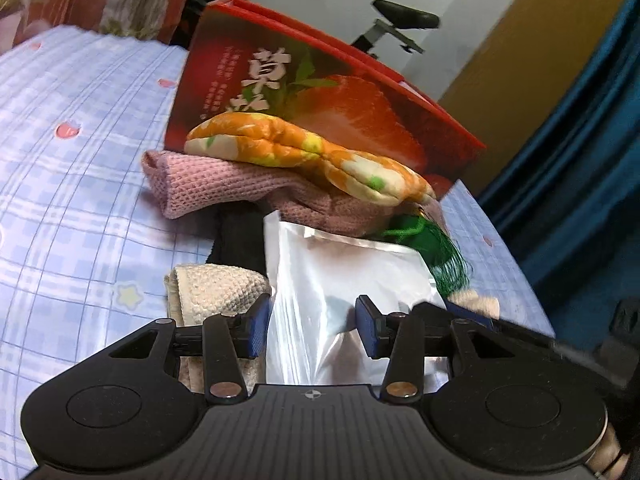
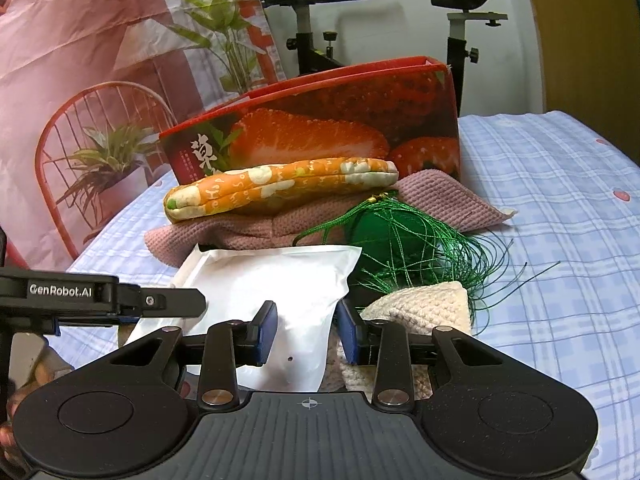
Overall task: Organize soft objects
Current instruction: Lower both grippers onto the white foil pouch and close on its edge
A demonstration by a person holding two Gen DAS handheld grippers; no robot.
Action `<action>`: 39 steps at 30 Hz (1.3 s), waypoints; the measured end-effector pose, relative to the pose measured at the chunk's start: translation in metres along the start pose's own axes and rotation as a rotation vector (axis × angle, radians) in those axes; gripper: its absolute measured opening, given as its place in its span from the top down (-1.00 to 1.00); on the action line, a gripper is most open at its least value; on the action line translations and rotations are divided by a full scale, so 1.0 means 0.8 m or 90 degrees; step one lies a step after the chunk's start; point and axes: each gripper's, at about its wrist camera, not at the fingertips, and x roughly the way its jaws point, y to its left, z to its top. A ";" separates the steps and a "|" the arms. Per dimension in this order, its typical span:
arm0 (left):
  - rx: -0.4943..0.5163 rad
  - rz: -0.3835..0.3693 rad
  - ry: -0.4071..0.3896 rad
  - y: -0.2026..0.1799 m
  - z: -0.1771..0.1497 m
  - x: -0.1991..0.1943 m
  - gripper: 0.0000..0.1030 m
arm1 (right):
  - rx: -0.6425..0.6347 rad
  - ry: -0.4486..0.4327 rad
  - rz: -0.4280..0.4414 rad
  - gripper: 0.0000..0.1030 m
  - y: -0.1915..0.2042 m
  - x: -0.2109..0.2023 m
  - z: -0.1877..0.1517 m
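Observation:
A silvery white flat pouch (image 1: 340,272) (image 2: 272,280) lies in front of a pile of soft things on the checked bedsheet (image 1: 60,220). My left gripper (image 1: 312,328) is shut on its near edge, and the foil creases between the blue pads. My right gripper (image 2: 308,332) is shut on another edge of the same pouch. Behind it, an orange floral pouch (image 1: 288,144) (image 2: 280,184) rests on a pink knitted cloth (image 1: 200,184) (image 2: 440,200). A green tassel (image 1: 432,248) (image 2: 400,240) and a cream knitted cloth (image 1: 216,284) (image 2: 424,304) lie beside the pouch.
A red strawberry box (image 1: 320,92) (image 2: 320,136) stands open behind the pile. Something black (image 1: 236,240) lies under the pink cloth. An exercise bike (image 2: 460,20) stands beyond the bed, and a blue curtain (image 1: 580,160) hangs to the right. The left gripper's finger (image 2: 160,304) shows in the right wrist view.

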 end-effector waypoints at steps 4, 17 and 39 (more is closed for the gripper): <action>0.007 -0.003 0.000 -0.002 -0.003 -0.003 0.13 | 0.027 -0.001 0.013 0.38 -0.007 0.000 0.001; -0.012 -0.011 0.010 0.007 -0.004 0.002 0.13 | 0.039 -0.001 0.024 0.37 -0.010 0.001 0.000; -0.027 -0.022 0.021 0.010 -0.005 -0.005 0.30 | 0.018 0.000 0.036 0.69 -0.003 -0.010 0.003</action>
